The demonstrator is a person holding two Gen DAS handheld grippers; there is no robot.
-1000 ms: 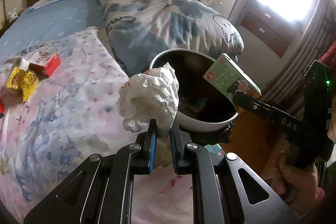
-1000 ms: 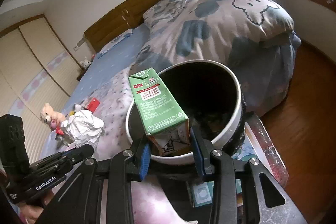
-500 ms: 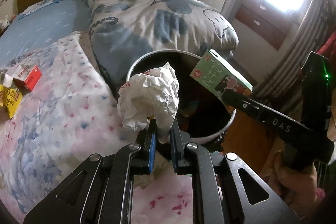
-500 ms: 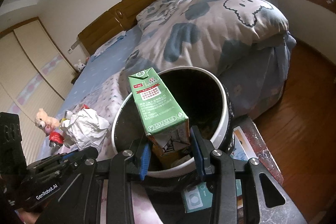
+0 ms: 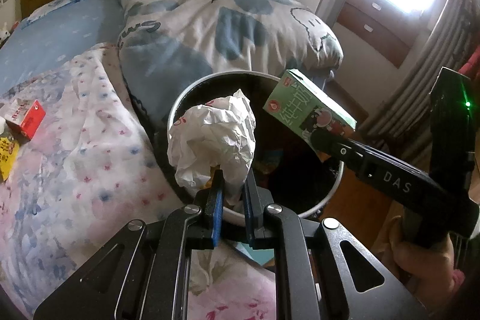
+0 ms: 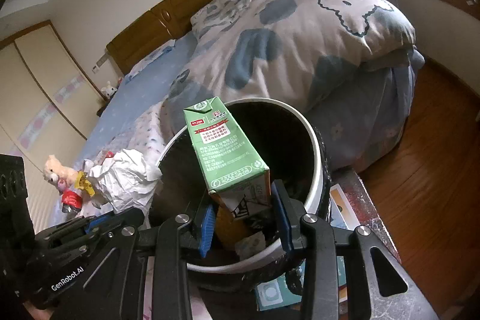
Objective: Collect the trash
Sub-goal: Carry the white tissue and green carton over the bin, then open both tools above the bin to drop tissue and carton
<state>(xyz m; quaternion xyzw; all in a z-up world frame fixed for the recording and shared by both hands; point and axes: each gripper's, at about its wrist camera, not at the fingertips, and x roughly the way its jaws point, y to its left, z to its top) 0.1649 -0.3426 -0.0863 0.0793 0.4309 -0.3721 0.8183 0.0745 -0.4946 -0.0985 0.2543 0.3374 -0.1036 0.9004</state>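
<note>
Hanging over the mouth of the waste bin (image 5: pixel 180 116) are two pieces of trash, neither let go yet. The crumpled white paper (image 5: pixel 214 140) sits above the bin's near-left rim, its lower tail pinched between the nearly closed jaws of the left gripper (image 5: pixel 232 194). The green milk carton (image 6: pixel 223 146) stands tilted over the bin's opening, its base clamped between the blue pads of the right gripper (image 6: pixel 243 218), whose jaws stand only as wide as the carton. In the left wrist view the carton juts in from the right, close to the paper but apart from it.

Inside the bin, dark liner and some scraps show at the bottom, so some rubbish seems to be in there already. Both pieces look ready to drop; judging from their place over the opening, release is the step in hand.

More is left on the bed (image 5: pixel 90 170) beside the bin: a red-and-white small box (image 5: pixel 27 119) and a yellow wrapper (image 5: pixel 7 155) lie on the floral quilt, well apart from the bin. A plush toy (image 6: pixel 57 173) lies farther off and is probably no trash.
</note>
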